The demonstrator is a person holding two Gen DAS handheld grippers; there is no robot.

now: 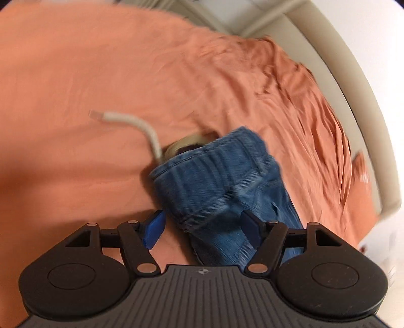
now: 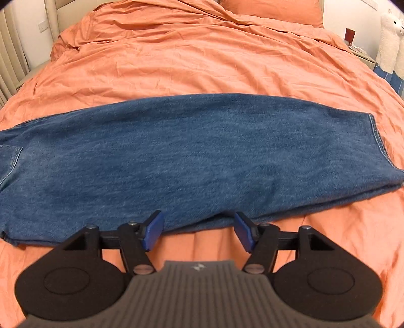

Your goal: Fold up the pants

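Observation:
Blue denim pants (image 2: 176, 151) lie flat across the orange bed cover (image 2: 202, 58), legs folded onto each other, hem at the right. My right gripper (image 2: 198, 230) is open, its blue pads (image 2: 152, 230) at the pants' near edge, touching nothing. In the blurred left wrist view, the waistband end of the pants (image 1: 214, 176) is bunched, with a white drawstring (image 1: 141, 126) trailing left. My left gripper (image 1: 202, 230) is open with the denim between its spread fingers, not clamped.
The beige bed frame (image 1: 341, 75) curves along the right of the left wrist view. An orange pillow (image 2: 272, 10) lies at the head of the bed. A white plush toy (image 2: 391, 37) and a nightstand stand at the far right.

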